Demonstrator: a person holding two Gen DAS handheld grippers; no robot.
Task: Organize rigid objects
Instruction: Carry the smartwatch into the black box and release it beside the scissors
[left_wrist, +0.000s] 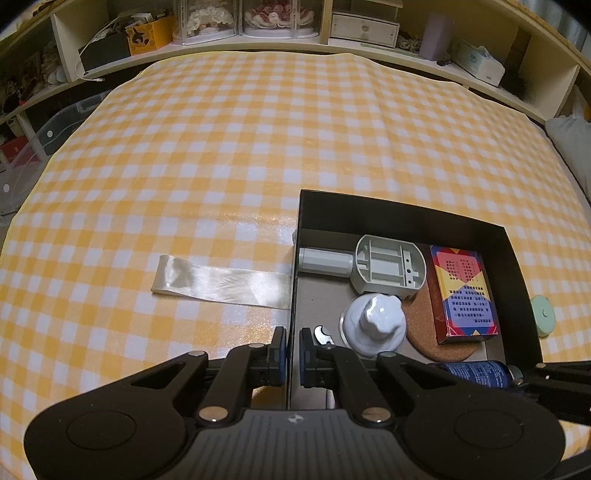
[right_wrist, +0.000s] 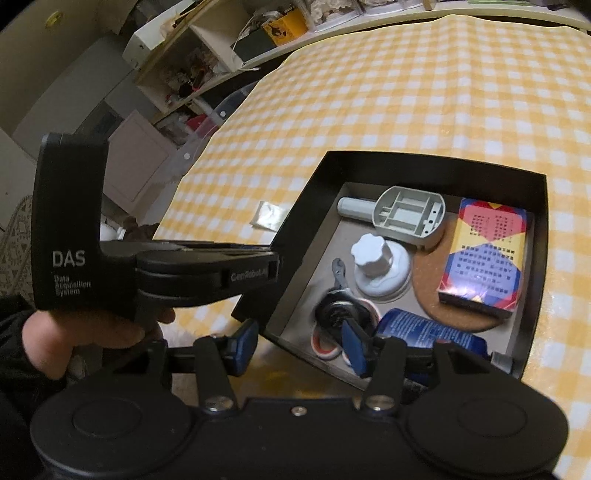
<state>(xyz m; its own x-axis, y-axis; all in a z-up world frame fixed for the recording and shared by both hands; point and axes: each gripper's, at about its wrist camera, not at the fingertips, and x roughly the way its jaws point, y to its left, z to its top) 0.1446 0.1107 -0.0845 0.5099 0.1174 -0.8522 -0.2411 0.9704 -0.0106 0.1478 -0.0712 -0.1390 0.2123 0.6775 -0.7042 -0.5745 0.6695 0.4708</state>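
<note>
A black open box (left_wrist: 406, 212) sits on the checked tablecloth. It holds a grey plastic part (left_wrist: 388, 267), a white knob (left_wrist: 375, 321), a cork coaster (left_wrist: 424, 328), a colourful card box (left_wrist: 463, 295) and a blue can (left_wrist: 476, 373). My left gripper (left_wrist: 292, 339) is shut on the box's left wall. In the right wrist view the box (right_wrist: 424, 166) lies ahead, and a hand holds the left gripper (right_wrist: 275, 266) on its wall. My right gripper (right_wrist: 299, 345) is open astride the near corner, one finger outside and one inside by a black round piece (right_wrist: 338, 314).
A satin ribbon (left_wrist: 221, 282) lies flat left of the box. A mint round object (left_wrist: 543, 315) sits just right of it. Shelves (left_wrist: 258, 44) full of clutter run along the far table edge. Open checked cloth (left_wrist: 258, 147) stretches beyond the box.
</note>
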